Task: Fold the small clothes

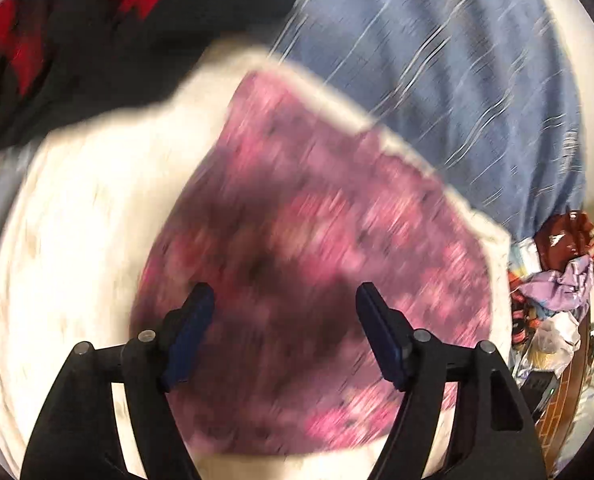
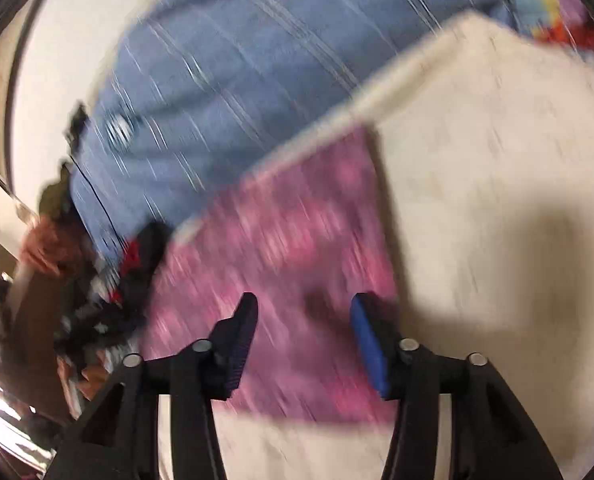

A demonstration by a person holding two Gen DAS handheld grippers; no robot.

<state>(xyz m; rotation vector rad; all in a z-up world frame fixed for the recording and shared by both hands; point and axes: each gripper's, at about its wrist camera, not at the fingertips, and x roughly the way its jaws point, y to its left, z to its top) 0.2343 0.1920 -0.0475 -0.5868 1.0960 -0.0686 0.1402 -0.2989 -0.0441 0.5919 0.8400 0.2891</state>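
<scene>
A pink and purple patterned small garment point(image 1: 309, 240) lies flat on a cream cloth-covered surface point(image 1: 77, 220); both views are blurred by motion. My left gripper point(image 1: 285, 300) is open and empty, hovering just above the garment's near part. In the right wrist view the same garment point(image 2: 289, 248) lies on the cream surface point(image 2: 497, 160). My right gripper point(image 2: 303, 308) is open and empty above the garment's near right part.
A blue striped bedsheet point(image 1: 437, 72) lies beyond the cream surface and also shows in the right wrist view point(image 2: 225, 72). A black and red garment point(image 1: 57, 32) lies at the far left. A pile of mixed clothes and bags point(image 1: 553, 280) sits at the right edge.
</scene>
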